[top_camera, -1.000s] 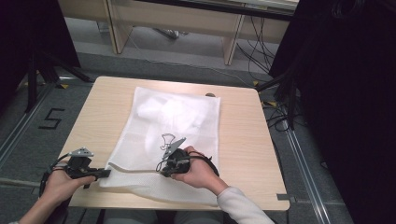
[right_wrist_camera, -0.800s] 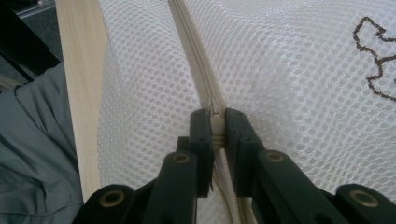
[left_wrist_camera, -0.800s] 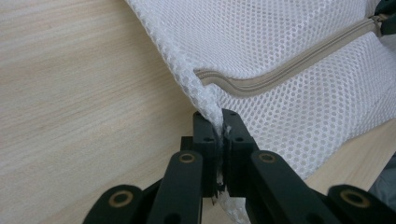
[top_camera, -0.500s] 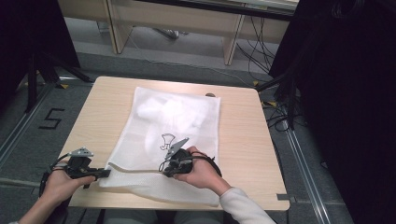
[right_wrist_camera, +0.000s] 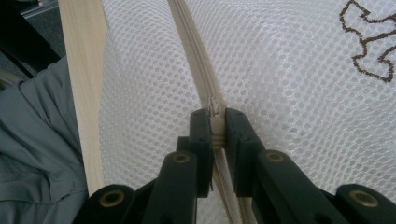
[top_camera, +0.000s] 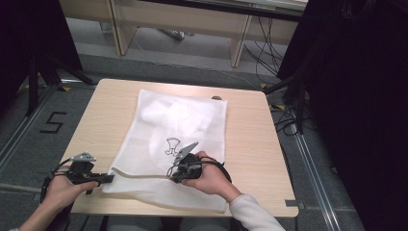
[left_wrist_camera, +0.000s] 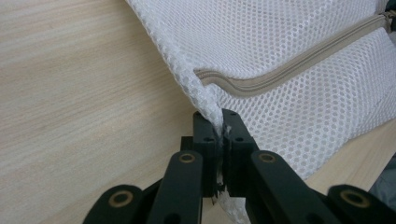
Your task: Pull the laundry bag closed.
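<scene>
I keep the left gripper (left_wrist_camera: 219, 140) clamped on the corner of the mesh bag (top_camera: 183, 130) lying on the worktop (top_camera: 250, 144), anchoring it, while the right gripper (right_wrist_camera: 217, 135) pinches the zip pull (right_wrist_camera: 215, 122) for sliding.

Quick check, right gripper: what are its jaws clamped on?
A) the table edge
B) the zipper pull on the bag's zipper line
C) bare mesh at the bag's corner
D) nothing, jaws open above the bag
B: in the right gripper view the right gripper has its jaws closed on the zipper pull, in line with the beige zipper of the white mesh bag.
</scene>
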